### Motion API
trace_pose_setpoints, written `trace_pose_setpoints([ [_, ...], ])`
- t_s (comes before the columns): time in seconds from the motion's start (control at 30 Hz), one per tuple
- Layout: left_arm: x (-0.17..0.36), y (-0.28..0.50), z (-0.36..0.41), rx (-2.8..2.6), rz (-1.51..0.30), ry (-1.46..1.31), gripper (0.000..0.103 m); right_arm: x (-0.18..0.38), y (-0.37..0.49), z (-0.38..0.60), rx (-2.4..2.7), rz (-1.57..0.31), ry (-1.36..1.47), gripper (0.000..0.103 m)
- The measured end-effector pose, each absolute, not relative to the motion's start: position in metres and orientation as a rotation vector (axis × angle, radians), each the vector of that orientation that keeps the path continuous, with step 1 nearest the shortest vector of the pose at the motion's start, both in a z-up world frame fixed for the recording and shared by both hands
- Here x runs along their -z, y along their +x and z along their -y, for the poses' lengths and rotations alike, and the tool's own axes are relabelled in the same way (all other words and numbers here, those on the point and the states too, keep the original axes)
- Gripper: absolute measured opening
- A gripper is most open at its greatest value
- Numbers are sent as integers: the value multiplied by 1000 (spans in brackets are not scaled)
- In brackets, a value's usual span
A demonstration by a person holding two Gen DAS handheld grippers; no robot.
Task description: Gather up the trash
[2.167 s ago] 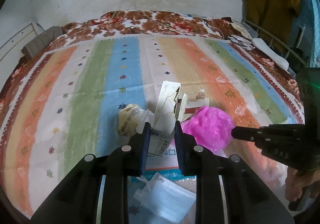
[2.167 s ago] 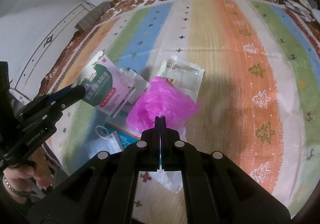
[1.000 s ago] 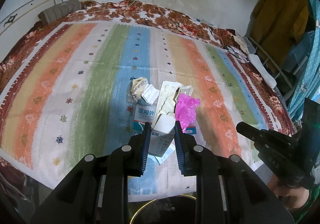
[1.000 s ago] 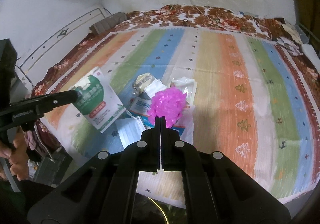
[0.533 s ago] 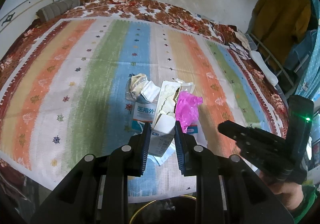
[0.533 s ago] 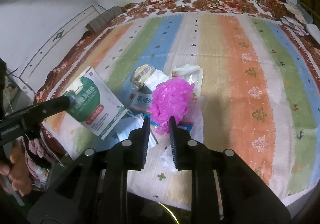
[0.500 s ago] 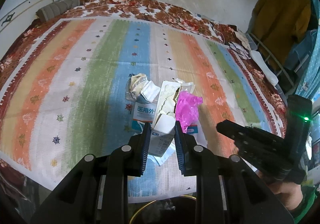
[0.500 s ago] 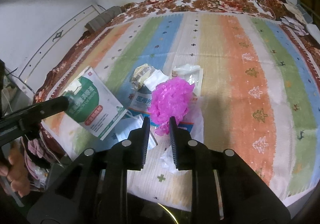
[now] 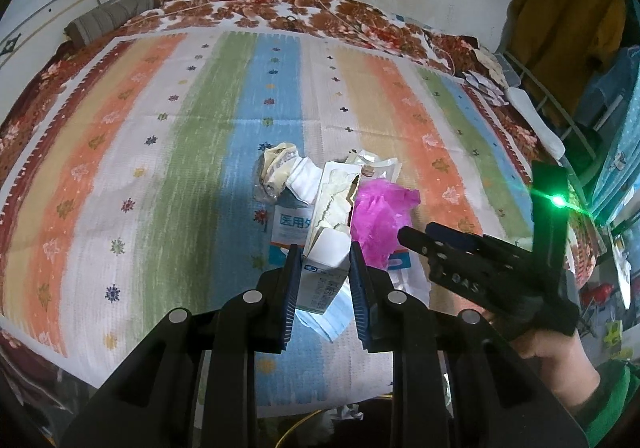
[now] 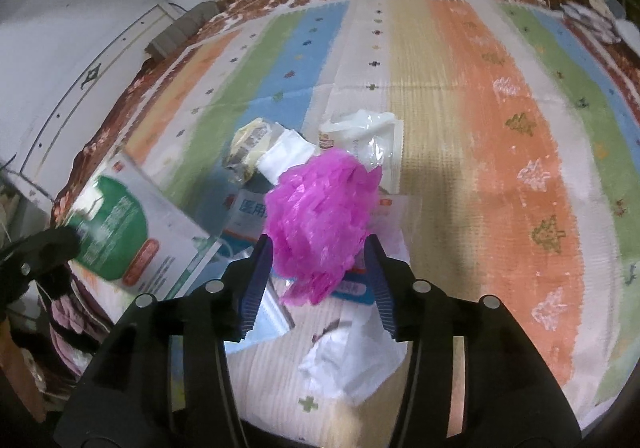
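My left gripper (image 9: 322,280) is shut on a torn white and green carton (image 9: 326,248) and holds it above the bed; the carton also shows in the right wrist view (image 10: 132,232). My right gripper (image 10: 318,280) is open, its fingers on either side of a crumpled pink plastic bag (image 10: 320,215). In the left wrist view the right gripper (image 9: 432,236) hangs just right of the pink bag (image 9: 380,215). The trash pile holds a crumpled wrapper (image 9: 278,163), a white and blue packet (image 9: 290,228), a clear wrapper (image 10: 368,139) and a face mask (image 9: 330,320).
The striped bedcover (image 9: 160,167) lies over a floral blanket (image 9: 320,15). A white tissue (image 10: 352,356) lies near the bed's front edge. A grey roll (image 9: 108,15) sits at the far left. A yellow coat (image 9: 568,7) hangs at the right.
My right gripper has opened wide and moved closer to the pink bag, now between its fingers. The left gripper keeps its hold on the carton, lifted back from the pile.
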State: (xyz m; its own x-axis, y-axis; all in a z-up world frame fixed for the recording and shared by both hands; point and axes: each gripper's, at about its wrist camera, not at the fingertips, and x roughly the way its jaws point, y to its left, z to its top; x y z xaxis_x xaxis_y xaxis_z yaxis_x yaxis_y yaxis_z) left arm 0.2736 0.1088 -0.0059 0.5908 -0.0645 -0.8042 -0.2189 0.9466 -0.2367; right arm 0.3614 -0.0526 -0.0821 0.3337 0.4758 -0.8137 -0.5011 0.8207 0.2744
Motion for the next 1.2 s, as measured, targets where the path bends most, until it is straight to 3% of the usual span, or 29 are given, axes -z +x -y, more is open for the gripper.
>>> trace_pose_setpoints([
  [0.17,11,277,-114,-100,-951,-329,23,96,376,46,-622,-1077,-26,44],
  [0.3,14,279,-118,-100,-959,-341,23,107,381,45,-619,-1100,-30,21],
  [0.4,12,279,-119,-97,-957,-341,23,107,378,43,-631,-1102,-43,13],
  [1.2,-27,214,-104,-88,-878,-386,23,12,272,60,-708,-915,-200,8],
])
